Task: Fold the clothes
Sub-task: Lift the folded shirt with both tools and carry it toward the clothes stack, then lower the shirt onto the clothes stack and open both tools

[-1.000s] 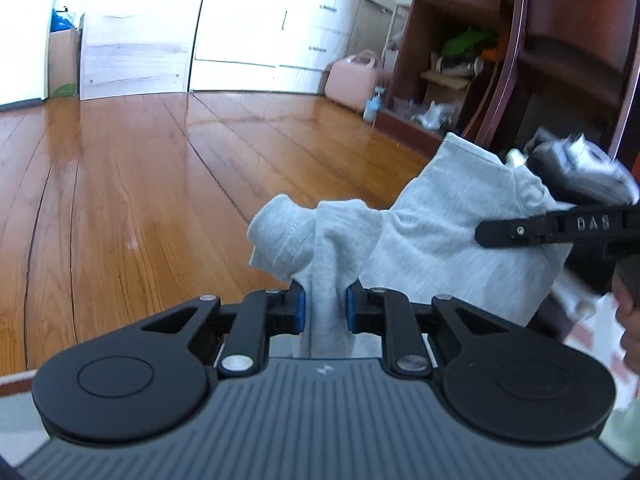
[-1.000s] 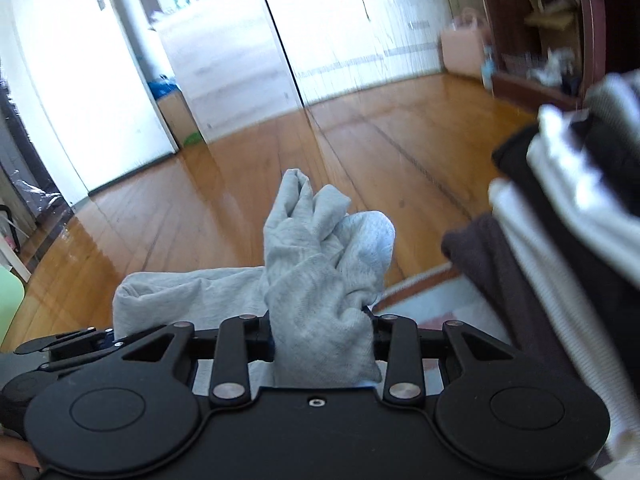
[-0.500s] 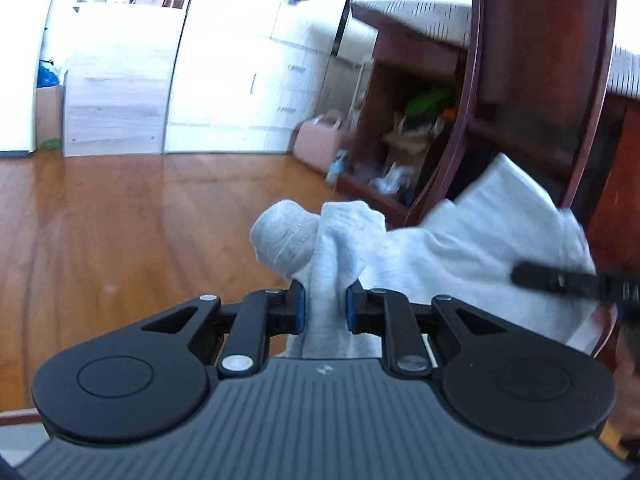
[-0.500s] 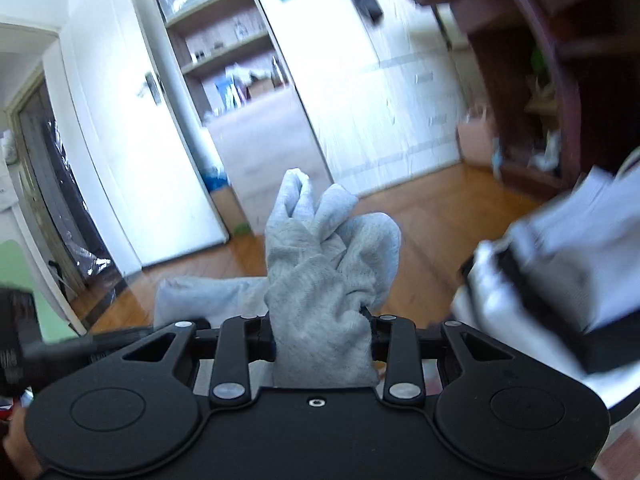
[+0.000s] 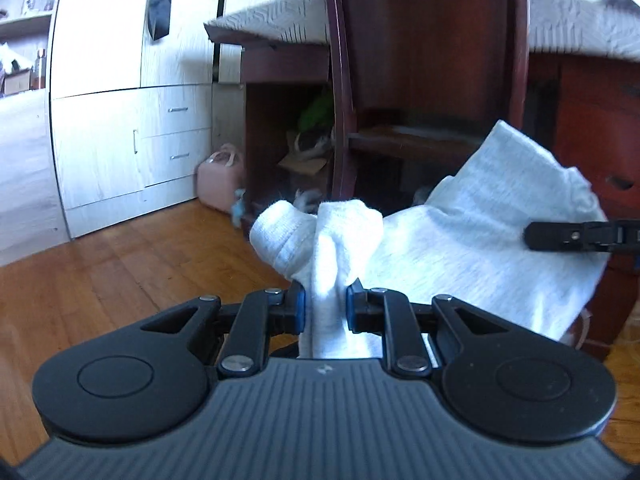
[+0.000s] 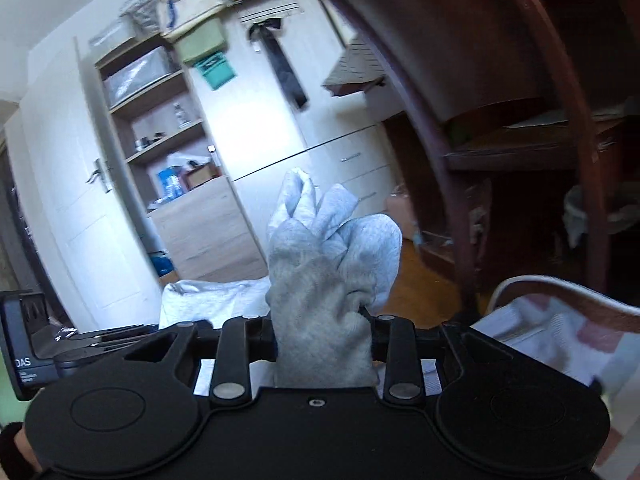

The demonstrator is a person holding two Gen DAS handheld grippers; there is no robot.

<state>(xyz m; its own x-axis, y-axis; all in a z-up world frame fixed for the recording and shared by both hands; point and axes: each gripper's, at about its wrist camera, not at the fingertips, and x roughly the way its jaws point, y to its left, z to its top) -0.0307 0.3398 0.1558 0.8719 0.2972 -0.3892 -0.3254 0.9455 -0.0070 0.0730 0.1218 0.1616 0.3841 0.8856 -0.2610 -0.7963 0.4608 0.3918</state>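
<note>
Daylight is flooding both fisheye views, bleaching the pale wood-grain wardrobe doors [image 5: 120, 40] and the light grey knitted garment [image 5: 460, 248] on the left view. The dark reddish wooden furniture [image 6: 560, 100] on the right is sitting in shadow. Straight lines are bowing near the edges, and motion blur is smearing the pink-and-white checked cloth [image 6: 560, 340].

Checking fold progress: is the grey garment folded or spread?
Spread, unfolded: the light grey knit garment hangs between left gripper and right gripper, bunched in both.

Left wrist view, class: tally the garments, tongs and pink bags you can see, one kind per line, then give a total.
Grey garment: 1
Tongs: 2, left tongs and right tongs, both clamped on the garment
Pink bag: 1
Total: 4
</note>
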